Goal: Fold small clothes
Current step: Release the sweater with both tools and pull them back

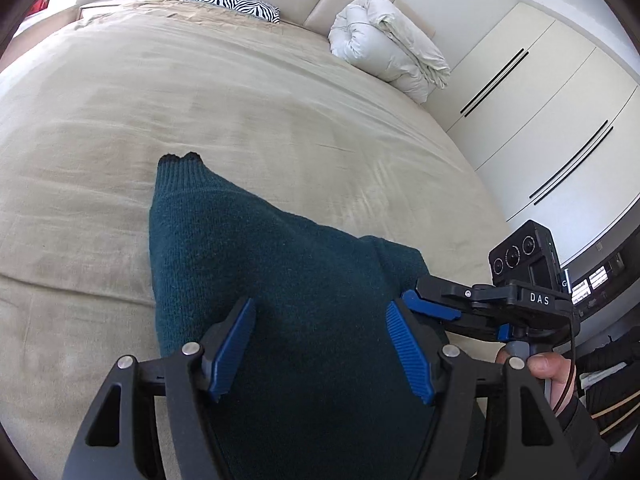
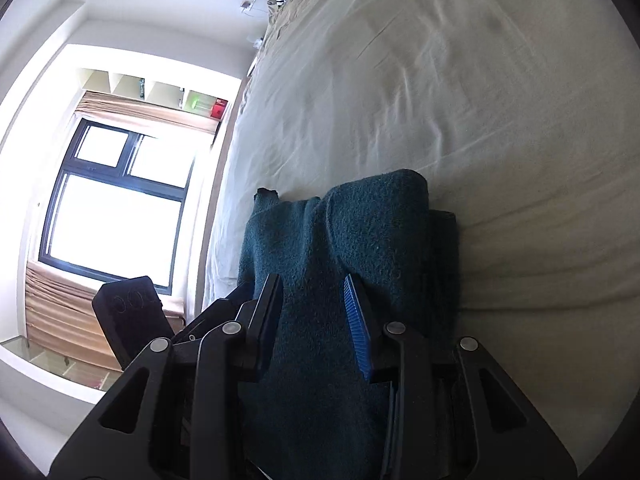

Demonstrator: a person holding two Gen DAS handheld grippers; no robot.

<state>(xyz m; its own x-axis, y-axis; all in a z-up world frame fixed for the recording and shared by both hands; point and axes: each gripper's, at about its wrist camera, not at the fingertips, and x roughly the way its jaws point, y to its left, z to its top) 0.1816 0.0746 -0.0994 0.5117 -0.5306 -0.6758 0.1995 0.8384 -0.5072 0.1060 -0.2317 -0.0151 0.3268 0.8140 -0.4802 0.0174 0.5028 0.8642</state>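
Dark green knit garment [image 1: 248,264], soft, limp and thick, lies part-folded near the bed's [image 1: 120,100] near edge; left gripper [image 1: 320,344] wide open above it, right gripper [image 2: 316,320] half-closed around a bunched fold; best gripped at edges.

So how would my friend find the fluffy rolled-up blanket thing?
Look at the big beige bed, then up to its padded headboard. At the corner nearest the white wardrobe lies a puffy white duvet, rolled into a bundle. The zebra pillow beside it is flat and striped.

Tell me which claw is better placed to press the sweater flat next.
Probably left: the left claw hangs open over the sweater, fabric between its pads. The right claw looks clamped on a fold.
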